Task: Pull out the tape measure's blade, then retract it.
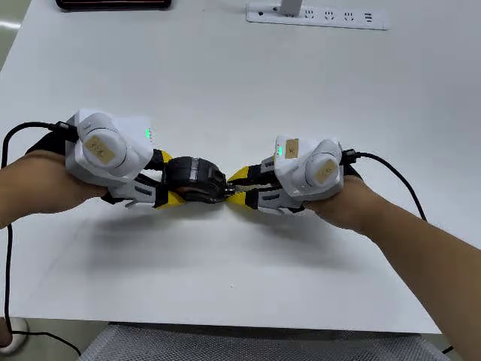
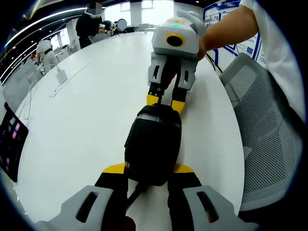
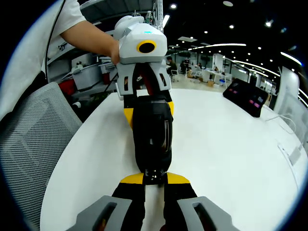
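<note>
Near the front edge of the white table (image 1: pixel 225 286), the left gripper (image 1: pixel 170 179) clamps the black tape measure (image 1: pixel 194 177) while the right gripper (image 1: pixel 237 188) pinches the blade tip (image 1: pixel 228 189) at its mouth — beyond, bare tabletop runs open to a power strip (image 1: pixel 323 15) far back.
</note>
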### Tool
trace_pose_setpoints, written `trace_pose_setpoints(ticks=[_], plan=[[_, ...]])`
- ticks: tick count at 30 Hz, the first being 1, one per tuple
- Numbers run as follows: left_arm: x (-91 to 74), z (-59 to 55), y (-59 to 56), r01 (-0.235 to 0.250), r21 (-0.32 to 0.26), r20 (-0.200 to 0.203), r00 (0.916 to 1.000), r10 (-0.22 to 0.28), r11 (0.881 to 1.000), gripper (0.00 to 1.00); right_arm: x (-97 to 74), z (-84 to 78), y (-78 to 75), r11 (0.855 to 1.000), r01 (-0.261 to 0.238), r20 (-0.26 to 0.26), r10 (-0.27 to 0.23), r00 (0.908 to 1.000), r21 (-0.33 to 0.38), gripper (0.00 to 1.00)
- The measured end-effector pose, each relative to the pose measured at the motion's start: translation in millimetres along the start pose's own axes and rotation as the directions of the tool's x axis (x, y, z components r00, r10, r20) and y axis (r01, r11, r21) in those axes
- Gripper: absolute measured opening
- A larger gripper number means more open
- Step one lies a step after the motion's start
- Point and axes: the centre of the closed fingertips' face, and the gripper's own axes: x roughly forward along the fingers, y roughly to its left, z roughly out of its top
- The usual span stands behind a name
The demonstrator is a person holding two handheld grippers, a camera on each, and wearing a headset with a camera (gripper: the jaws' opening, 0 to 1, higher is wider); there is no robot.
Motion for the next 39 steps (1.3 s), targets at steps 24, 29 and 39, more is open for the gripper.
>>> trace_pose_setpoints(ticks=[24,29,39], plan=[[0.9,1.4,-0.9,-0.001,-0.02,0.015,0.9999,0.002,1.0,0.26,-18.4,-12.7,-2.4,1.0,0.002,-0.023,-0.003,0.9997,-0.007,0.1],[0.9,1.2,-0.5,-0.004,-0.014,0.01,0.9999,0.004,1.0,0.26,-20.4,-13.9,-1.8,1.0,0.001,-0.023,-0.001,0.9997,-0.004,0.1],[0.1,1.2,-1.0,-0.002,-0.018,0.015,0.9999,0.002,1.0,0.26,-27.8,-20.7,-3.1,1.0,0.007,-0.036,-0.007,0.9993,-0.001,0.1]])
